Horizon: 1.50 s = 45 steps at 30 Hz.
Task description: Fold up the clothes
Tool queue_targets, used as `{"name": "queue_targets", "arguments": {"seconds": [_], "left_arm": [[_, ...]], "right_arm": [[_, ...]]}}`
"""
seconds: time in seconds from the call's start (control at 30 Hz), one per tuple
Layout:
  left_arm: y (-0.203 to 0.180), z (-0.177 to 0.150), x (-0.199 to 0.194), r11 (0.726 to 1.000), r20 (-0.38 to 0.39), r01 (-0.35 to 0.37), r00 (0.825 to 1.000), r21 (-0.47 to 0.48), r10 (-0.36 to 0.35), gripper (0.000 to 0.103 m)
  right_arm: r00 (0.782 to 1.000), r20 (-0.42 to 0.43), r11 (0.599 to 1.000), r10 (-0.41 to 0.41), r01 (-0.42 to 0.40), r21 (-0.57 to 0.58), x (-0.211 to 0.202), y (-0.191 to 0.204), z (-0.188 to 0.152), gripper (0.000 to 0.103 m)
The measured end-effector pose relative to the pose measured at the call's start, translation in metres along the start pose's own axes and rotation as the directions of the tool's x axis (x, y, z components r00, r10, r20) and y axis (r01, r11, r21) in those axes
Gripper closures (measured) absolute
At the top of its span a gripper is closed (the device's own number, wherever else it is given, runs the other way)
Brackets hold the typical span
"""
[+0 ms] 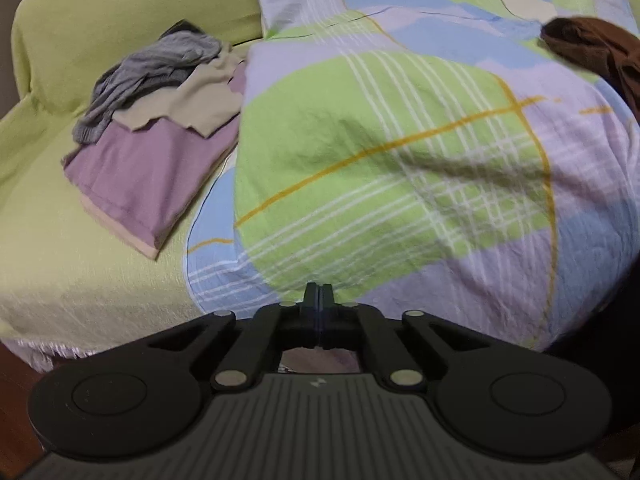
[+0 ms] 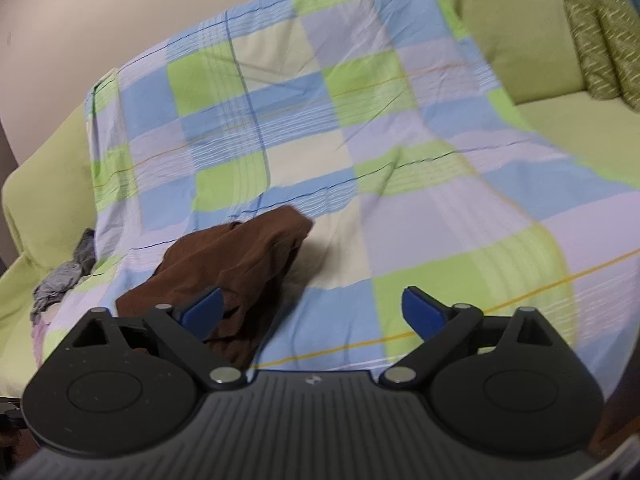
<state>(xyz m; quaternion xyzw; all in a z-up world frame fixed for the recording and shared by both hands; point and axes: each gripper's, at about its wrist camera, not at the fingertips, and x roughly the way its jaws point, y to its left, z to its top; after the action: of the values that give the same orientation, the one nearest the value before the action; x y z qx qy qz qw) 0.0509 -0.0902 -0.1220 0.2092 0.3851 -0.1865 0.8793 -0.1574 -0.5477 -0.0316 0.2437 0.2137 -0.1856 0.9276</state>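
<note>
Brown garment [image 2: 224, 268] is lying crumpled on the checked sheet [image 2: 320, 128], partly hiding behind the right gripper [image 2: 314, 312]; motion blur is smearing its detail. One folded stack [image 1: 148, 168] is sitting on the green sofa [image 1: 100, 20]. Right jaws are gaping wide, holding nothing. Left gripper [image 1: 319, 304] is pinching fully closed, empty.

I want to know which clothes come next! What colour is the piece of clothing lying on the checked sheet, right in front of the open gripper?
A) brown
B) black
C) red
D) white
A: the crumpled brown garment lies on the checked sheet, just ahead of the right gripper, whose blue fingers stand wide apart.
</note>
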Motion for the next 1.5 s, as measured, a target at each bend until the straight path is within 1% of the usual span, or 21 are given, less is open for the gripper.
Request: {"name": "queue_targets", "arguments": {"seconds": [0.13, 0.23, 0.37, 0.47, 0.6, 0.8, 0.83, 0.87, 0.9, 0.93, 1.0, 1.03, 1.07, 1.1, 1.13, 1.2, 1.3, 1.37, 1.4, 1.43, 1.5], "left_arm": [[0.024, -0.001, 0.003, 0.989, 0.028, -0.15, 0.988, 0.005, 0.149, 0.103], [0.05, 0.003, 0.0, 0.986, 0.026, -0.162, 0.986, -0.048, 0.164, 0.103], [0.057, 0.015, -0.02, 0.993, 0.075, -0.098, 0.992, -0.06, 0.102, 0.103], [0.037, 0.03, -0.036, 0.999, 0.125, -0.026, 0.992, -0.033, 0.03, 0.103], [-0.012, 0.056, -0.042, 0.997, 0.162, 0.046, 0.985, 0.065, -0.056, 0.102], [-0.052, 0.095, -0.052, 0.988, 0.21, 0.096, 0.97, 0.124, -0.121, 0.1], [-0.058, 0.103, -0.056, 0.986, 0.225, 0.104, 0.965, 0.133, -0.132, 0.094], [-0.064, 0.109, -0.059, 0.984, 0.239, 0.107, 0.961, 0.144, -0.14, 0.082], [-0.07, 0.115, -0.06, 0.981, 0.247, 0.113, 0.957, 0.156, -0.149, 0.077], [-0.077, 0.121, -0.061, 0.978, 0.253, 0.119, 0.954, 0.17, -0.16, 0.073], [-0.09, 0.132, -0.062, 0.972, 0.264, 0.131, 0.947, 0.196, -0.181, 0.073], [-0.097, 0.138, -0.062, 0.968, 0.27, 0.137, 0.944, 0.209, -0.192, 0.073], [-0.103, 0.143, -0.062, 0.963, 0.272, 0.147, 0.94, 0.224, -0.207, 0.073], [-0.108, 0.147, -0.06, 0.958, 0.273, 0.16, 0.936, 0.238, -0.224, 0.073], [-0.114, 0.151, -0.06, 0.952, 0.276, 0.172, 0.931, 0.252, -0.241, 0.072], [-0.125, 0.158, -0.061, 0.941, 0.281, 0.203, 0.918, 0.273, -0.279, 0.068], [-0.141, 0.166, -0.061, 0.918, 0.284, 0.259, 0.895, 0.3, -0.345, 0.058], [-0.15, 0.168, -0.062, 0.904, 0.284, 0.279, 0.883, 0.323, -0.374, 0.054], [-0.158, 0.169, -0.064, 0.887, 0.28, 0.302, 0.87, 0.35, -0.406, 0.052], [-0.165, 0.169, -0.065, 0.87, 0.274, 0.326, 0.856, 0.371, -0.438, 0.047], [-0.174, 0.165, -0.064, 0.848, 0.253, 0.35, 0.846, 0.399, -0.468, 0.039]], "right_arm": [[1.0, -0.009, 1.0, 0.023, -0.023, -0.02, 0.006, 0.012, 0.002, 0.006], [0.999, -0.016, 0.999, 0.04, -0.04, -0.035, 0.011, 0.021, 0.003, 0.006], [0.998, -0.026, 0.996, 0.062, -0.063, -0.055, 0.017, 0.033, 0.005, 0.006], [0.996, -0.034, 0.994, 0.078, -0.081, -0.07, 0.021, 0.042, 0.007, 0.006], [0.994, -0.046, 0.99, 0.1, -0.104, -0.094, 0.028, 0.054, 0.008, 0.003], [0.99, -0.097, 0.966, 0.107, -0.127, -0.227, 0.046, 0.075, -0.014, 0.001], [0.989, -0.099, 0.973, 0.106, -0.124, -0.197, 0.05, 0.069, -0.014, 0.001], [0.989, -0.102, 0.982, 0.111, -0.125, -0.145, 0.056, 0.06, -0.012, 0.001], [0.987, -0.103, 0.988, 0.12, -0.129, -0.08, 0.063, 0.05, -0.009, 0.001], [0.986, -0.101, 0.99, 0.135, -0.137, -0.013, 0.072, 0.039, -0.007, 0.001], [0.981, -0.104, 0.982, 0.163, -0.15, 0.116, 0.087, 0.019, -0.002, 0.005], [0.976, -0.107, 0.973, 0.189, -0.171, 0.158, 0.094, 0.012, 0.0, 0.029], [0.972, -0.108, 0.967, 0.207, -0.187, 0.175, 0.098, 0.008, 0.004, 0.074], [0.968, -0.108, 0.961, 0.225, -0.202, 0.191, 0.102, 0.005, 0.007, 0.089], [0.967, -0.098, 0.956, 0.235, -0.212, 0.203, 0.104, 0.0, 0.012, 0.092], [0.981, -0.01, 0.962, 0.193, -0.188, 0.198, 0.093, -0.012, 0.031, 0.095], [0.988, 0.095, 0.97, 0.122, -0.139, 0.2, 0.078, -0.041, 0.061, 0.096], [0.991, 0.089, 0.98, 0.104, -0.118, 0.159, 0.075, -0.044, 0.067, 0.093], [0.992, 0.074, 0.985, 0.1, -0.109, 0.131, 0.074, -0.042, 0.065, 0.092], [0.994, 0.059, 0.99, 0.095, -0.101, 0.103, 0.072, -0.04, 0.064, 0.086], [0.996, 0.029, 0.995, 0.085, -0.086, 0.045, 0.07, -0.036, 0.062, 0.054]]}}
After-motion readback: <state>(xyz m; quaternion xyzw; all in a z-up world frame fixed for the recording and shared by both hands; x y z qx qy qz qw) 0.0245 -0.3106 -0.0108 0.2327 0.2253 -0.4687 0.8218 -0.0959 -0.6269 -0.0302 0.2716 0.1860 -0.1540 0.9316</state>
